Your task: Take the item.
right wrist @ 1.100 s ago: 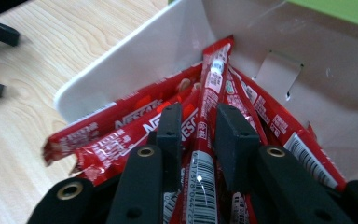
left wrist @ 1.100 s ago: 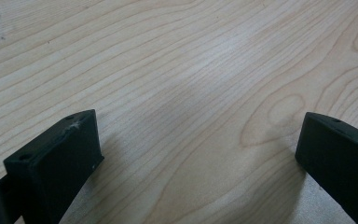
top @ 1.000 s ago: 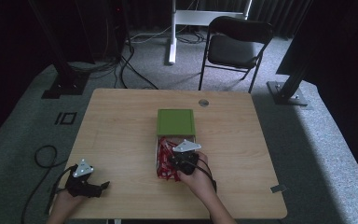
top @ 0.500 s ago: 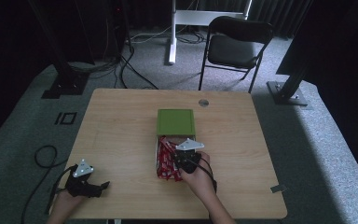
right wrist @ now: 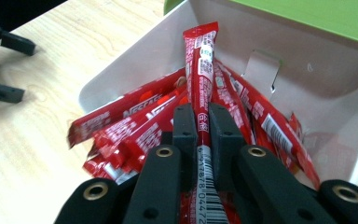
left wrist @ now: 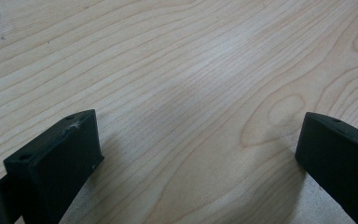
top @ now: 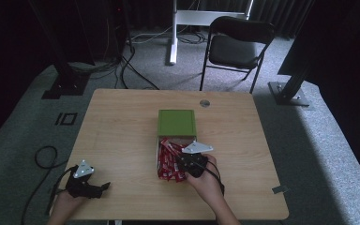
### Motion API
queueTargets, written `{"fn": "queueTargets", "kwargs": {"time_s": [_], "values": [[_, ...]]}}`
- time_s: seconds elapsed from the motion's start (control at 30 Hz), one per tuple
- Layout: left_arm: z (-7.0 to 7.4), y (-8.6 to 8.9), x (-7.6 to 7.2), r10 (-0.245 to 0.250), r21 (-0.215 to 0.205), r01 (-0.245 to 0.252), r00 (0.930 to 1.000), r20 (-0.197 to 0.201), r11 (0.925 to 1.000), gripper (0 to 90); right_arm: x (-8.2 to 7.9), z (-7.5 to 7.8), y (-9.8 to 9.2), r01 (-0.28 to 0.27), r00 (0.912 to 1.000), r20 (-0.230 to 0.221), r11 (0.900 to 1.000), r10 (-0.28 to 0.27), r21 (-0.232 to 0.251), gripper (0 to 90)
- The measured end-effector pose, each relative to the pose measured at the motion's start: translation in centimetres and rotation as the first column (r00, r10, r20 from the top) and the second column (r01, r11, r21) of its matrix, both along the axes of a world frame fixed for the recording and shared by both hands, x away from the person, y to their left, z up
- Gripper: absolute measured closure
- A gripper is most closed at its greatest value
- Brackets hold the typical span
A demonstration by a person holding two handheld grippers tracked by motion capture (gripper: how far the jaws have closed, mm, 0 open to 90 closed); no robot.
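Right claw [right wrist: 199, 122] is pinching one red foil stick sachet [right wrist: 202, 70], long axis running straight ahead over white open carton [right wrist: 121, 70]; left claw [left wrist: 198, 154] is resting wide near bench's front-left corner.

R tongs [right wrist: 203, 122] clamped (L tongs [left wrist: 196, 154] agape) —

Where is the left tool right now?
In the high view the left tool sits at the table's near-left corner, open over bare wood, far left of the box of red sachets.
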State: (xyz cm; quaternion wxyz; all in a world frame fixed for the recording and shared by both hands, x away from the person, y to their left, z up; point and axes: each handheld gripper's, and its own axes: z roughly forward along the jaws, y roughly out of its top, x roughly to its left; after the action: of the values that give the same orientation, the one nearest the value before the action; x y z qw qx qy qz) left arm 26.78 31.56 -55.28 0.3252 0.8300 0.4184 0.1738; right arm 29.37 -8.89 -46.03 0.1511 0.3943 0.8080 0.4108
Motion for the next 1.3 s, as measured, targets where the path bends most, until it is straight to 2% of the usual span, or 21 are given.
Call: {"fn": "queueTargets", "kwargs": {"time_s": [0.1,0.23,0.37,0.43,0.53,0.73,0.97,1.07,1.3], "values": [[0.0,0.0,0.0,0.001,-0.002,-0.001,1.0,0.001,1.0,0.8,-0.3,0.2,-0.2,-0.005,1.0,0.0,1.0,0.005,0.011,83.1],[0.0,0.0,0.0,0.001,-0.001,-0.001,1.0,0.0,1.0,0.8,-0.9,0.7,-0.9,-0.01,0.9999,0.006,0.999,0.01,0.051,83.1],[0.0,0.0,0.0,0.0,0.0,0.0,1.0,0.0,1.0,0.8,-1.3,1.1,-1.0,-0.033,0.9995,0.005,0.998,0.032,0.05,83.1],[0.0,0.0,0.0,0.0,0.0,0.0,1.0,0.0,1.0,0.8,-1.4,1.2,-1.1,-0.042,0.9991,0.004,0.997,0.042,0.067,83.1],[0.0,0.0,0.0,-0.001,0.002,0.001,1.0,-0.001,1.0,0.8,-1.5,1.6,-1.3,-0.049,0.9987,0.017,0.995,0.048,0.089,83.0],[0.0,0.0,0.0,0.0,0.0,0.0,1.0,-0.001,1.0,0.8,-1.6,2.6,-1.4,-0.056,0.9978,0.042,0.993,0.051,0.102,82.9],[0.0,0.0,0.0,0.0,0.0,0.0,1.0,-0.001,1.0,0.8,-1.1,3.9,-1.7,-0.009,0.9951,0.099,0.991,-0.004,0.133,82.8],[0.0,0.0,0.0,0.0,0.0,0.0,1.0,-0.001,1.0,0.8,-0.7,4.1,-1.9,0.011,0.9936,0.109,0.989,-0.027,0.146,82.8],[0.0,0.0,0.0,0.0,0.001,0.0,1.0,-0.002,1.0,0.8,0.4,4.7,-2.7,0.081,0.9847,0.14,0.983,-0.104,0.162,82.6]]}}
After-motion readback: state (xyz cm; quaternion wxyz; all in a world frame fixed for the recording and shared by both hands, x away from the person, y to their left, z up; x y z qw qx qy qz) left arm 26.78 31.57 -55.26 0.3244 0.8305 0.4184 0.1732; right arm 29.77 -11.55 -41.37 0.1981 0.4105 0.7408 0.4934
